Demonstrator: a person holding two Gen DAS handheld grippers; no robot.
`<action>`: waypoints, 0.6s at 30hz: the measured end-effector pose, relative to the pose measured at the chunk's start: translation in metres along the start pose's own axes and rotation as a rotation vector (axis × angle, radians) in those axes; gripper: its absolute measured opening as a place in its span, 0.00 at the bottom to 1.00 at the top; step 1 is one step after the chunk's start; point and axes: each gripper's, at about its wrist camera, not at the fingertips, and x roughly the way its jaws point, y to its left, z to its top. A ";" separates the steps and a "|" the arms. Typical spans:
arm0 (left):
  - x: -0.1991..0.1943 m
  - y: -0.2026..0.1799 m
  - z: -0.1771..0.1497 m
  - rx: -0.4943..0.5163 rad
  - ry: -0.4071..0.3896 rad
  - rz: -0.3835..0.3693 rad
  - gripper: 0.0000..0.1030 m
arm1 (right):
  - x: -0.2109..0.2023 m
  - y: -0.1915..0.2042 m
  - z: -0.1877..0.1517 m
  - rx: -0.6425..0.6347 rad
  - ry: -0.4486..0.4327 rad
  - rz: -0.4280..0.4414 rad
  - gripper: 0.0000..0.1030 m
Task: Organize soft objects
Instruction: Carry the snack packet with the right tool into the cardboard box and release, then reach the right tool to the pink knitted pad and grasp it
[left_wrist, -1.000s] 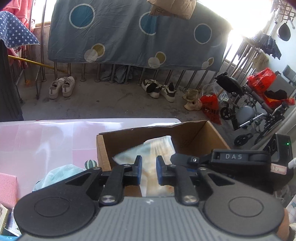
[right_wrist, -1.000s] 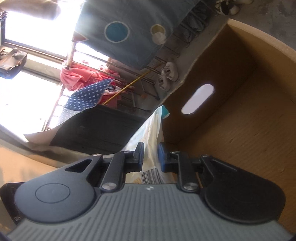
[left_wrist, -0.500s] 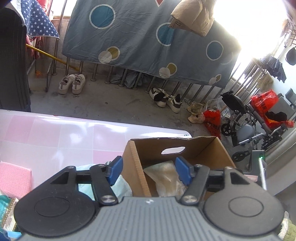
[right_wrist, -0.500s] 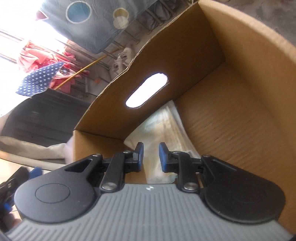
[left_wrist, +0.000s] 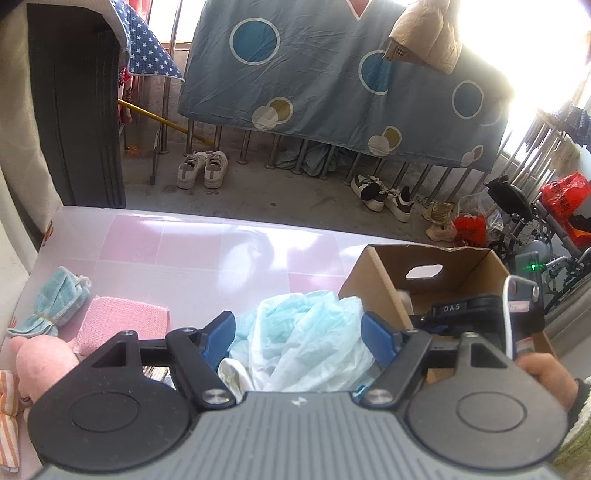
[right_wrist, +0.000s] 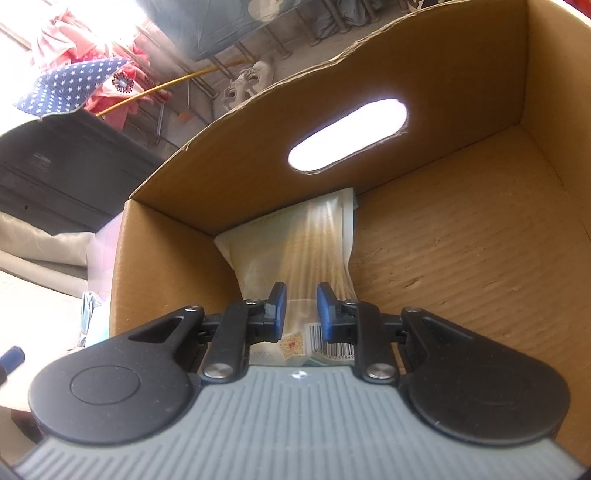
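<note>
In the left wrist view, the left gripper (left_wrist: 298, 336) is seen with its jaws spread wide, nothing pinched between them. A crumpled pale blue bag (left_wrist: 299, 343) lies on the pink table (left_wrist: 192, 254) directly ahead of the fingers, just left of the box (left_wrist: 384, 291) and touching its wall. Well left of the box, a pink cloth (left_wrist: 122, 321), a tied blue towel (left_wrist: 55, 299) and a pink plush (left_wrist: 40, 365) are spread on the table. The right gripper's body is seen reaching into the box

In the right wrist view, the right gripper (right_wrist: 300, 302) is held inside the box (right_wrist: 461, 258), its jaws narrowly parted and nothing pinched. A clear packet (right_wrist: 295, 243) lies on the box floor against the wall with the handle hole (right_wrist: 347, 134), below the fingers; contact between them cannot be told
</note>
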 end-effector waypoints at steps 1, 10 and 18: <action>-0.003 0.003 -0.007 0.008 0.003 0.008 0.74 | 0.000 0.002 -0.001 -0.005 0.000 -0.005 0.18; -0.029 0.012 -0.054 0.042 -0.005 0.070 0.83 | -0.026 -0.001 0.006 0.045 -0.037 0.055 0.25; -0.064 0.030 -0.090 0.024 -0.044 0.081 0.91 | -0.107 -0.006 -0.001 0.058 -0.137 0.166 0.29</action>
